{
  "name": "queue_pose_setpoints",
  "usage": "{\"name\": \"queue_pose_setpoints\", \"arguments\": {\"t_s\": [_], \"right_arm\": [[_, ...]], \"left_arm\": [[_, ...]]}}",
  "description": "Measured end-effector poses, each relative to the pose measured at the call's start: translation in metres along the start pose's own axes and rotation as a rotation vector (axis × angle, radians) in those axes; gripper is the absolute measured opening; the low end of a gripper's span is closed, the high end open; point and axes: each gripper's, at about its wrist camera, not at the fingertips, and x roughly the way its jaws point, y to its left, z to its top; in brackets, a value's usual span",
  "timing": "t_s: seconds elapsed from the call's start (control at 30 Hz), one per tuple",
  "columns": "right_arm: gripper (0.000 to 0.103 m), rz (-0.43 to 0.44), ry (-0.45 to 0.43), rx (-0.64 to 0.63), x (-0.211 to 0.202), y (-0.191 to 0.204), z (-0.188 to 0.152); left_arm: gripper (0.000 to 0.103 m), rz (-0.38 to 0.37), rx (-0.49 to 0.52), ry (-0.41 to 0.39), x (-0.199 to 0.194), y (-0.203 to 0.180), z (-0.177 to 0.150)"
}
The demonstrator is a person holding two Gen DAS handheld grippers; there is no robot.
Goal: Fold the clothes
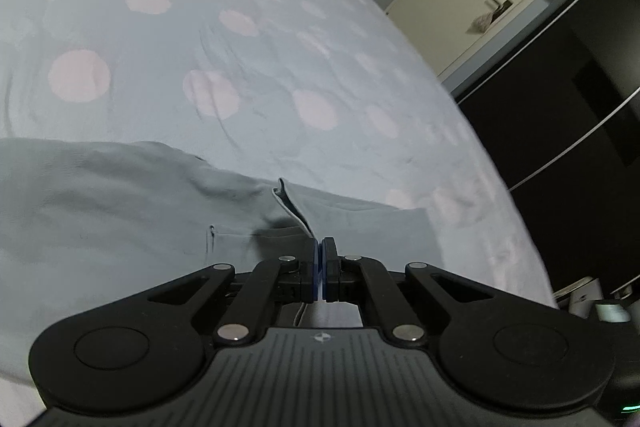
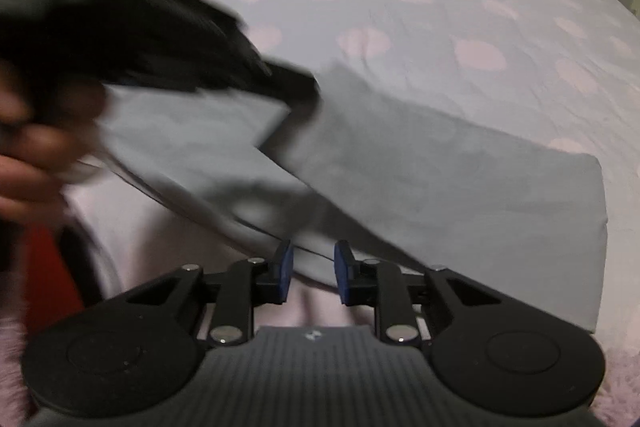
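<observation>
Grey cloth: garment (image 1: 120,211) lies flat on the dotted bedsheet (image 1: 240,39), one hem pulled up.
Left gripper (image 1: 319,259): clenched on that raised hem.
Right gripper (image 2: 314,267): jaws apart, near edge between them, unpinched.
Advice: pinch the near edge, then carry both across evenly.

Matt grey cloth garment (image 2: 460,179) on a soft, creased, pink-dotted bedsheet (image 1: 248,67); matt black plastic gripper (image 1: 320,267).
</observation>
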Motion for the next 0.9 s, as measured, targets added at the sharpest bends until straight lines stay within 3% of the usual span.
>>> {"name": "queue_pose_setpoints", "arguments": {"t_s": [0.13, 0.37, 0.47, 0.53, 0.67, 0.73, 0.83, 0.9], "right_arm": [[0.025, -0.158, 0.133, 0.156, 0.019, -0.021, 0.008], [0.026, -0.290, 0.176, 0.367, 0.008, -0.064, 0.004], [0.029, -0.286, 0.206, 0.360, 0.002, -0.066, 0.003], [0.039, -0.231, 0.209, 0.303, -0.009, -0.058, 0.003], [0.042, -0.122, 0.135, 0.283, -0.048, -0.064, 0.005], [0.047, -0.173, 0.065, 0.331, -0.065, -0.084, 0.009], [0.046, -0.262, -0.030, 0.419, -0.083, -0.118, 0.014], [0.042, -0.308, -0.060, 0.505, -0.082, -0.148, 0.014]], "left_arm": [[0.001, 0.029, -0.025, 0.007, -0.007, 0.007, -0.001], [0.001, 0.149, -0.052, 0.125, 0.013, 0.021, -0.007], [0.001, 0.210, -0.017, 0.156, 0.024, 0.023, -0.011], [0.001, 0.227, 0.005, 0.178, 0.031, 0.023, -0.013], [0.002, 0.258, 0.046, 0.217, 0.042, 0.023, -0.016], [0.002, 0.261, 0.045, 0.214, 0.039, 0.023, -0.017], [0.006, 0.274, 0.024, 0.180, 0.031, 0.024, -0.018], [0.023, 0.280, 0.011, 0.155, 0.026, 0.025, -0.018]]}}
